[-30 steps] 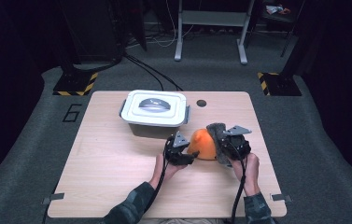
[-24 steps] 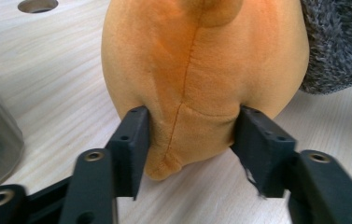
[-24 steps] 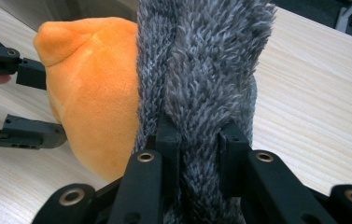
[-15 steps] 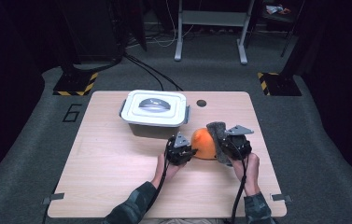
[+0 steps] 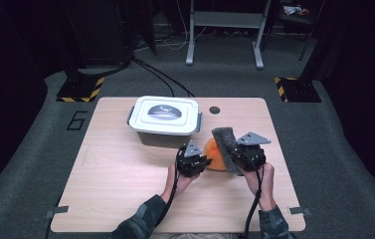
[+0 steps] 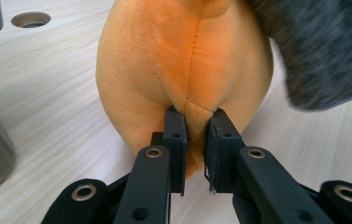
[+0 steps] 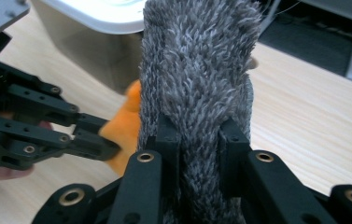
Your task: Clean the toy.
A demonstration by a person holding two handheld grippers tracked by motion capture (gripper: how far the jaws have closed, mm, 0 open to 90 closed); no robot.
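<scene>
An orange plush toy (image 5: 212, 158) lies on the wooden table (image 5: 115, 174), just in front of the box. My left gripper (image 6: 196, 126) is shut on a fold along the toy's seam (image 6: 183, 56); its jaws have just been closing on it. A grey fuzzy piece (image 5: 226, 143) stands up from the toy's right side. My right gripper (image 7: 200, 135) is shut on this grey piece (image 7: 197, 60), with its pile bulging out above the jaws. In the right gripper view the left gripper (image 7: 94, 140) pinches the orange toy (image 7: 127, 116) at the left.
A white lidded box (image 5: 164, 115) with grey latches stands behind the toy, close to both grippers. A round cable hole (image 5: 215, 110) sits in the table near its far edge. Bare wood lies to the left and in front.
The right gripper has risen a little with the grey piece, which now stands up above the orange toy. The left hand has stayed in place.
</scene>
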